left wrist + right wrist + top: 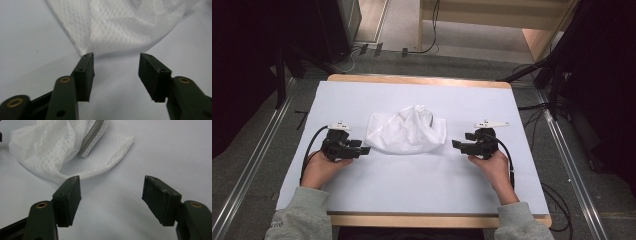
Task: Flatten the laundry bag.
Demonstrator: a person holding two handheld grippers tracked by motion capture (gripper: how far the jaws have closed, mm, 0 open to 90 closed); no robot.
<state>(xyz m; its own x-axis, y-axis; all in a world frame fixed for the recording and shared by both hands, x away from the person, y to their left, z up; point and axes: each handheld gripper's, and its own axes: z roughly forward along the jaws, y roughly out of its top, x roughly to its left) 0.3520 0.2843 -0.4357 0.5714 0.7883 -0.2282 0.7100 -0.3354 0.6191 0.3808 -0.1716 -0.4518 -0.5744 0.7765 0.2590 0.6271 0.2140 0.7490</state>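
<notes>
In the high view, a crumpled white mesh bag (pixel 406 131) lies near the middle of the white-covered worktop (pixel 422 185), a little toward the far side. The left tool (pixel 362 148) sits at the bag's left edge, held in the person's left hand (pixel 323 167), with its tips close to the mesh. The right tool (pixel 457 145) sits at the bag's right side, held in the right hand (pixel 492 167), with a small strip of bare worktop between its tips and the bag. Both tools point inward, toward each other across the bag.

In the left gripper view, the left tool (pixel 116 56) is spread wide with nothing between its jaws. The mesh bag (pixel 120 25) lies just ahead, and its lower corner reaches down to the tip of one jaw; whether they touch cannot be told.

In the right gripper view, the right tool (pixel 112 180) is also spread wide and grips nothing. The mesh bag (pixel 62 152) lies ahead and to one side, with a grey band (pixel 91 137) along a folded edge. Its nearest hem comes just beside one jaw tip.
</notes>
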